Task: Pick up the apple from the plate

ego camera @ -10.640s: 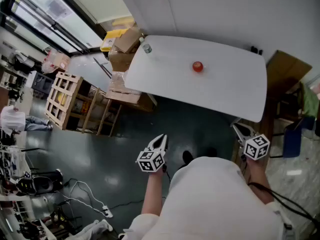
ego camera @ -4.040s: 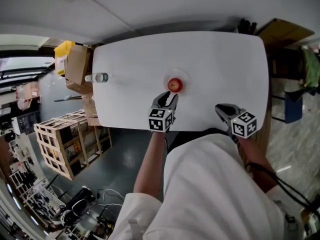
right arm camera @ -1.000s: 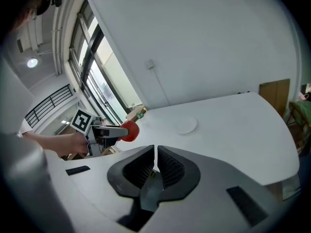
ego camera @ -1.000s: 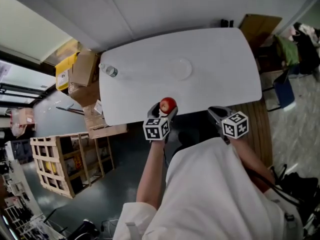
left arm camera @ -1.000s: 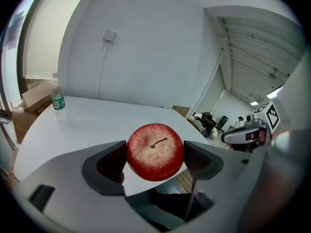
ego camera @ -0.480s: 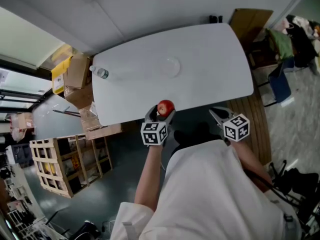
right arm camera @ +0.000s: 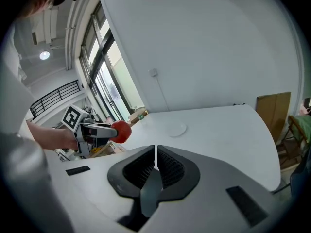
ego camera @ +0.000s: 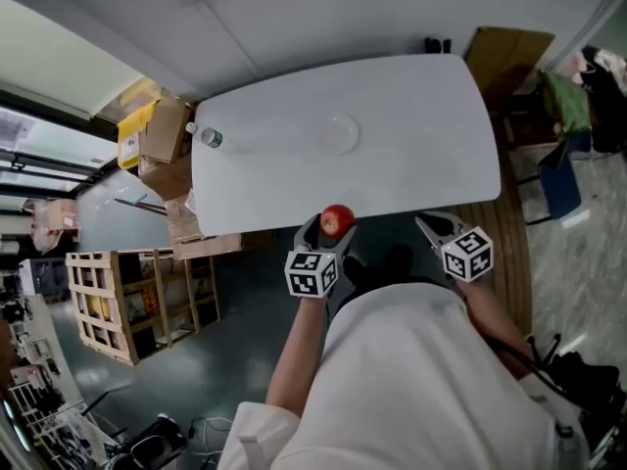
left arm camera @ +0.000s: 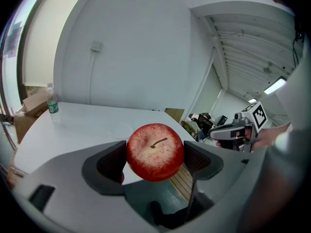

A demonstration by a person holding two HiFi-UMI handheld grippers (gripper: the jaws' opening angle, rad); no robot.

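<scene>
My left hand-held gripper (ego camera: 331,231) has the apple (left arm camera: 155,152) clamped between its jaws, one pad pressing each flank of the fruit. In the left gripper view the stem end faces back toward the camera. The core axis therefore runs along the jaws rather than across them, and the grip sits on the widest part.

In the head view the apple hangs clear of the worktop (ego camera: 411,155), just past its near edge and over the floor (ego camera: 245,292). The plate (ego camera: 338,133) lies straight ahead of it, well apart, near the middle of the worktop, and it looks bare. A bottle (ego camera: 208,136) stands near the worktop's far left corner, out of the way.

My right hand-held gripper (right arm camera: 155,165) has its jaws pressed together with nothing between them. It sits to the right of the apple, near it and also short of the worktop edge.

I judge the pick itself done, since the apple is off the plate and carried. What matters for any next move is that it hangs over open floor, so a slip would drop it. The worktop lies directly forward of my left hand-held gripper, which already holds the fruit. The right one could only come in from the side as a backstop.
</scene>
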